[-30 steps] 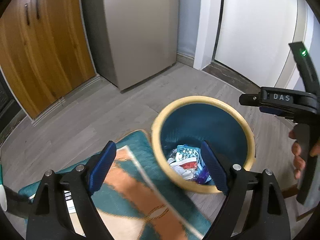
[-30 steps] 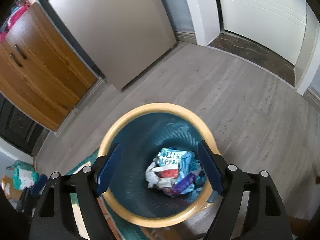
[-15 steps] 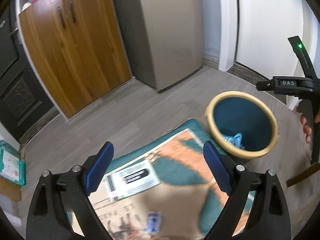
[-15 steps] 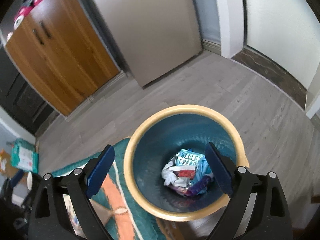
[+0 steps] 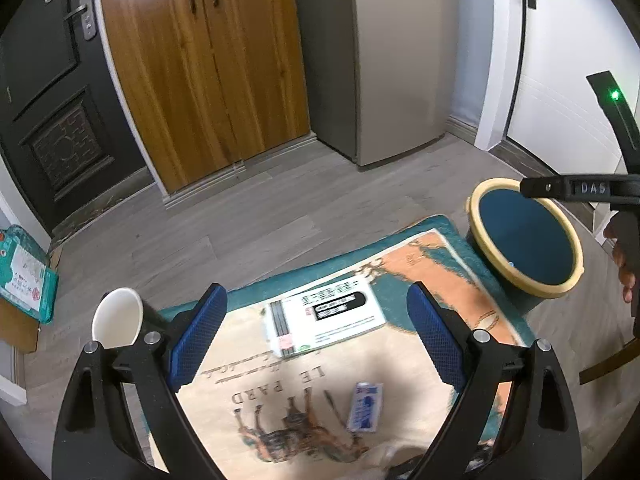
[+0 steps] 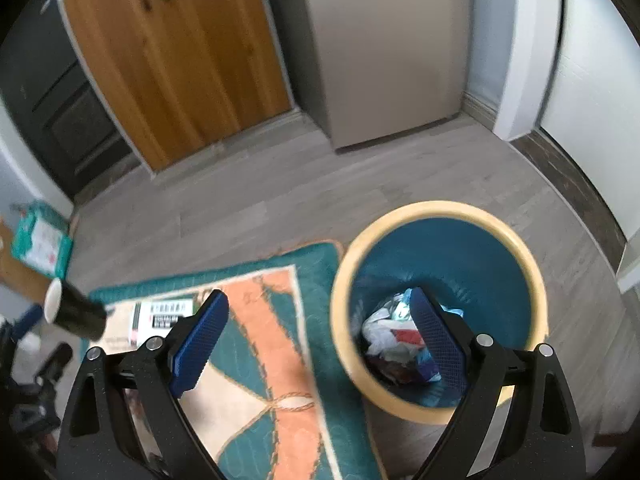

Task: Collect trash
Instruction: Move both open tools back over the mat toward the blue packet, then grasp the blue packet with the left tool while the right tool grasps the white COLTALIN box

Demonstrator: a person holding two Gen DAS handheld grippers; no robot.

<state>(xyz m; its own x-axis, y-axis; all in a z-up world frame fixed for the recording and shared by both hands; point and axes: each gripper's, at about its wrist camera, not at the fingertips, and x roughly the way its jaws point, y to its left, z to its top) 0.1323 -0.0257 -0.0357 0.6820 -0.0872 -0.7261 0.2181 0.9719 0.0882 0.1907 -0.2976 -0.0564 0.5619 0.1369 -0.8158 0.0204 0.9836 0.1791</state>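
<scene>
A grey plank floor (image 5: pixel 280 208) runs back to a wooden cupboard (image 5: pixel 200 64) and a tall grey cabinet (image 5: pixel 396 56). On it lies a teal and orange rug (image 5: pixel 420 264), and at the rug's right corner stands the teal bin (image 6: pixel 440 300) with its cream rim, holding a heap of crumpled wrappers (image 6: pixel 396 336) at the bottom. On the rug lie a white printed packet (image 5: pixel 324 320) and, nearer the camera, a small blue and white sachet (image 5: pixel 365 406) — both well apart from the bin. A dark cup with a white inside (image 5: pixel 118 318) lies on its side at the rug's left edge. The left gripper (image 5: pixel 316 340) hangs over the rug, jaws spread wide with nothing between them. The right gripper (image 6: pixel 320 344), whose jaws have just been opening, is also wide and empty — one finger over the rug, the other over the bin.
</scene>
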